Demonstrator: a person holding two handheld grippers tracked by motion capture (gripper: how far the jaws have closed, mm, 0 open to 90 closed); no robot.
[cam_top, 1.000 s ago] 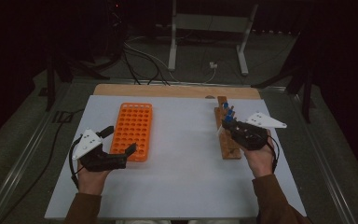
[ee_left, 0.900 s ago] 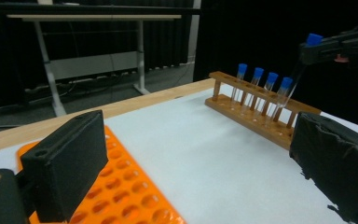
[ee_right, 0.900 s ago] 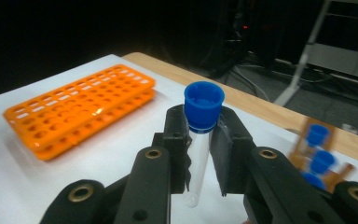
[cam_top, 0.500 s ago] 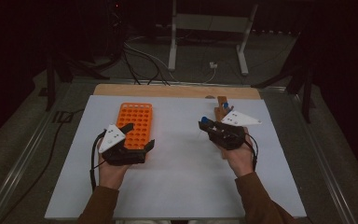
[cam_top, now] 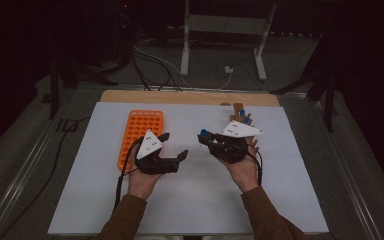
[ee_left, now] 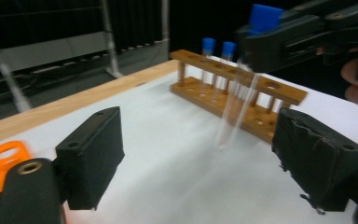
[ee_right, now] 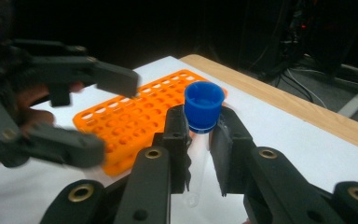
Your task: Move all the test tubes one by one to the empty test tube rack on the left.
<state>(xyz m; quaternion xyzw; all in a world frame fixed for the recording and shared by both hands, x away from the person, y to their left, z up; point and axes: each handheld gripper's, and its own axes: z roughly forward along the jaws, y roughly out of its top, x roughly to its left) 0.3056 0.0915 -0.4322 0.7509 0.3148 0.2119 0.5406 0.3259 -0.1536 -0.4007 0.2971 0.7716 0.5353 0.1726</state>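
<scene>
Both grippers have been brought inward toward the middle of the white mat since the earlier frames; the right gripper point(cam_top: 206, 136), which was at the wooden test-tube rack point(cam_top: 238, 114), has been carried away from it toward the orange tube rack point(cam_top: 139, 131), and the left gripper point(cam_top: 174, 146) has been moved from beside the near end of the orange rack to a spot just in front of it. A clear test tube with a blue cap point(ee_right: 204, 108) is clamped by the right gripper just under the cap, jaws closed narrowly on the glass, the tube hanging down and free of the mat; in the left gripper view the same tube point(ee_left: 237, 100) is seen between the left jaws' line of sight and the wooden rack, where two more blue-capped tubes point(ee_left: 218, 46) are left standing. The left gripper is held wide open with nothing between its pads point(ee_left: 91, 151).

Several risks are judged from here; the tube is gripped high and by a small area, so it could be swung or slipped out if the hand is tilted or jerked; its lower end could be knocked by the open left jaws if the two grippers are closed together too fast; if a handover is meant, the tube could be dropped should the right jaws be released before the left ones are shut; a hole in the orange rack could be missed if the tube is lowered at a slant.
</scene>
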